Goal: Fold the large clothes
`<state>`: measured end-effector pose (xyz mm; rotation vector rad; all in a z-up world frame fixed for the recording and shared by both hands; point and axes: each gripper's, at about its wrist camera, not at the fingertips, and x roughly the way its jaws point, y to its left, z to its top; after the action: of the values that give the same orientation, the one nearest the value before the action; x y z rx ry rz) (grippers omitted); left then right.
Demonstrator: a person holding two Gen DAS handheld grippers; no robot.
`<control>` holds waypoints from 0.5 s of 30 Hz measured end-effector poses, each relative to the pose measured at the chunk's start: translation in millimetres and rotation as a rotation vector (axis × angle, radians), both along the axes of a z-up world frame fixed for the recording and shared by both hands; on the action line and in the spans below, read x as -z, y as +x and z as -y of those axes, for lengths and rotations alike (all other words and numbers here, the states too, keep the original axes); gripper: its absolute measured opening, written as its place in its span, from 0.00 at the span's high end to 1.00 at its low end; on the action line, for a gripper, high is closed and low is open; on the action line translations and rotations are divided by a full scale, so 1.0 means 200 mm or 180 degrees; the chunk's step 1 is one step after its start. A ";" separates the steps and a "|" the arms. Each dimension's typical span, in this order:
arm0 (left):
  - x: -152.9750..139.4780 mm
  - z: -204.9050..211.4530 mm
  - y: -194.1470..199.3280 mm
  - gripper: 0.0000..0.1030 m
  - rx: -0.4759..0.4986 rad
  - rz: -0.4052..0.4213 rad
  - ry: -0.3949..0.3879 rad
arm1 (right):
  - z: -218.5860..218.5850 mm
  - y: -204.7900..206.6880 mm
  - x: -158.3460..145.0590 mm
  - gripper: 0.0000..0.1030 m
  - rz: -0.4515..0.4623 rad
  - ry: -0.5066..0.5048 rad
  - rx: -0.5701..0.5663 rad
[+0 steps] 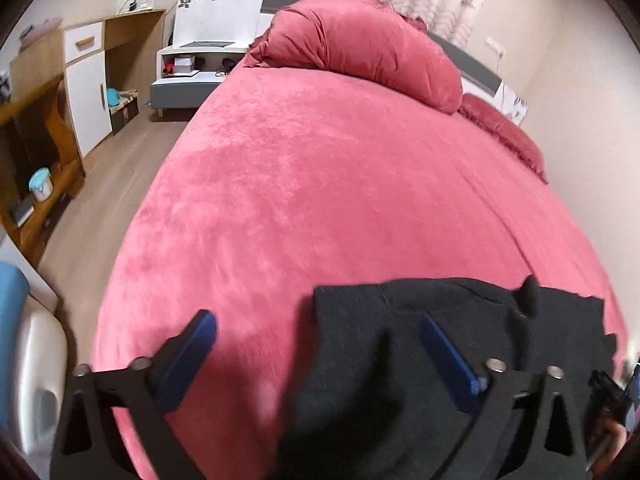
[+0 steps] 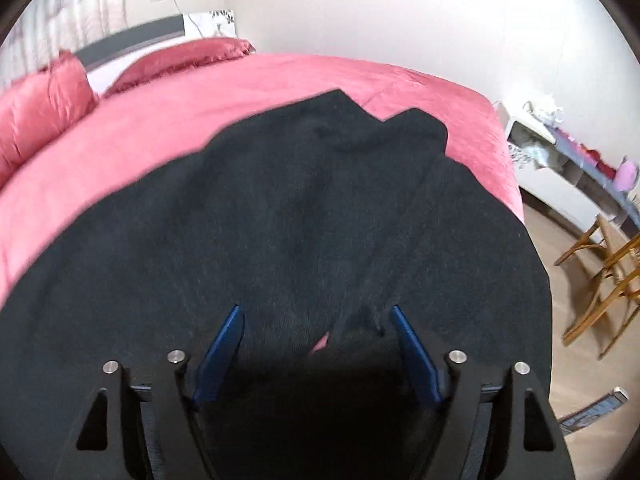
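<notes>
A large black garment [image 2: 300,200] lies spread on the pink bed cover [image 2: 160,120], partly folded, with a doubled layer along its right side. My right gripper [image 2: 316,312] hovers over its near part, blue fingers [image 2: 224,344] apart and nothing pressed between them. In the left wrist view the black garment [image 1: 360,360] fills the lower right of the pink bed cover [image 1: 320,180]. My left gripper [image 1: 320,330] stands open at the garment's left edge. One blue finger [image 1: 448,352] is over the cloth, the other over bare cover.
Pink pillows [image 1: 360,52] lie at the head of the bed, by a white nightstand [image 1: 196,64]. A wooden desk with cupboard [image 1: 84,80] lines the left wall. Wooden chairs [image 2: 600,272] and a white shelf unit [image 2: 560,176] stand right of the bed.
</notes>
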<state>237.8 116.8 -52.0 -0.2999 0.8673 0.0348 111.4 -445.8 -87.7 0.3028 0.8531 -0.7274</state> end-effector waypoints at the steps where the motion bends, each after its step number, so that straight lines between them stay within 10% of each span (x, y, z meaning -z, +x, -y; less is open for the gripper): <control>1: 0.02 0.01 0.04 0.00 0.0079 -0.0112 -0.0032 | 0.00 -0.01 0.04 0.24 -0.0029 -0.0023 0.0032; 8: 0.21 0.12 0.30 0.01 0.0469 -0.0681 0.0064 | -0.07 0.00 0.07 0.21 0.0056 -0.0015 0.0049; 15: 0.15 0.34 0.40 0.51 0.0867 -0.0664 0.0371 | -0.03 0.05 0.08 0.20 0.0058 -0.0019 0.0047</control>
<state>317.7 48.5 -82.5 -0.0673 1.1027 -0.1382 121.7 -438.9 -104.5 0.3103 0.8320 -0.7399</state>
